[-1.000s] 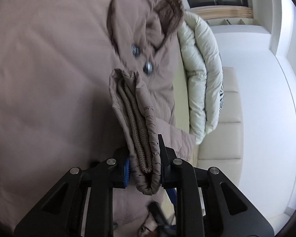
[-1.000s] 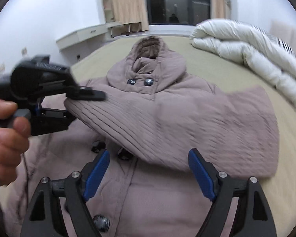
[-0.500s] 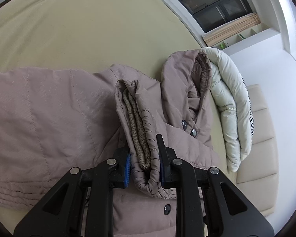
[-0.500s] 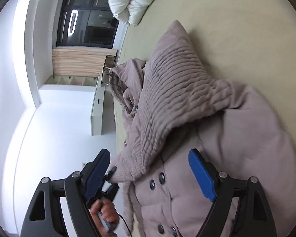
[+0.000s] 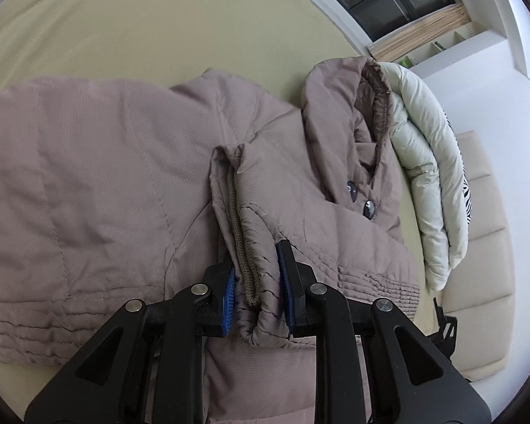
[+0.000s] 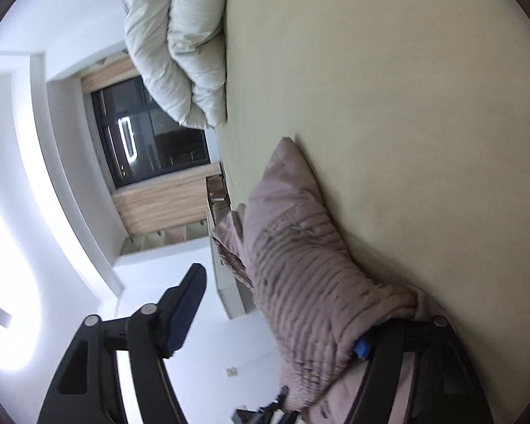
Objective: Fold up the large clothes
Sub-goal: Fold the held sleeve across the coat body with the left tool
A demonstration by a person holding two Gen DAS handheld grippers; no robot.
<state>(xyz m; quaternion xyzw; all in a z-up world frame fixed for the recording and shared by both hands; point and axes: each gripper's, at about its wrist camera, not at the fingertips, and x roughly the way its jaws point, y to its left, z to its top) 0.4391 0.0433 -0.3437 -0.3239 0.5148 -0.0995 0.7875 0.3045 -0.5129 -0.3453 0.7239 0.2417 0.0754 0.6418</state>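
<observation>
Taupe quilted coat [image 5: 99, 183]: no brand, label or writing is readable.

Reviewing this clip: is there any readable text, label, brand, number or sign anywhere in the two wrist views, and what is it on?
None readable in either view.
The taupe padded coat shows no tag or logo; its buttons are too small to show any marking.
The folded white duvet shows only a striped pattern at its edge, no lettering.
A small plate on the white wall is too small and blurred to read.
</observation>
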